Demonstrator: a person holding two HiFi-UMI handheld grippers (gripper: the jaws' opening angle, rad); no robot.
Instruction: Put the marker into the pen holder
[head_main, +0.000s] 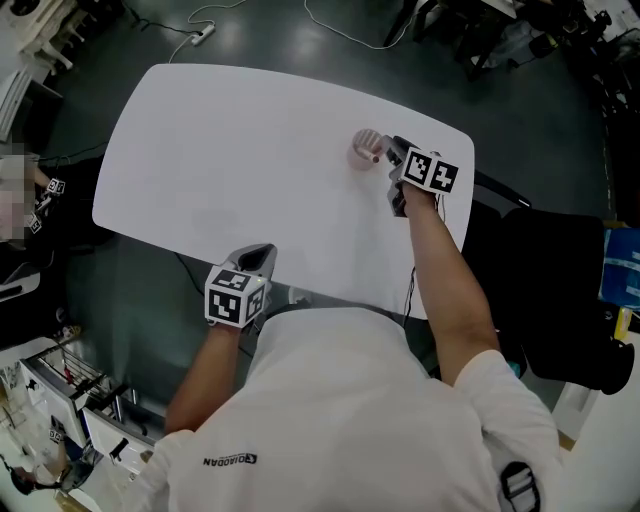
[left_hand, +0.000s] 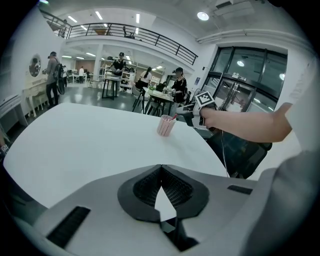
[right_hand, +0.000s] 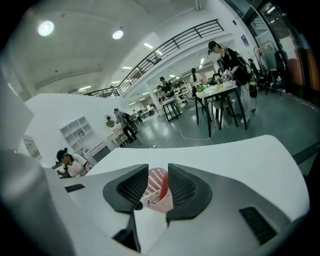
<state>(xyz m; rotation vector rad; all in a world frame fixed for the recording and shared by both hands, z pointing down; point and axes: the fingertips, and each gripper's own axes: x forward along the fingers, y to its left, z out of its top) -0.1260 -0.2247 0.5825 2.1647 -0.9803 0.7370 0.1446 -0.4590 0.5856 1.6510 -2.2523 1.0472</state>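
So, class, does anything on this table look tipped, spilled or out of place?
Nothing stands out. The pink pen holder stands upright on the white table, the marker leans inside it, and the right gripper has its jaws open on either side of it, not pressing.

Large open lab hall with railed mezzanine (left_hand: 135, 33), worktables (right_hand: 220, 90) and glass doors (left_hand: 239, 95).

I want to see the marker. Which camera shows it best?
Right gripper view: the marker sits big between open jaws. Left gripper view shows only a tiny red tip; head view barely shows it.
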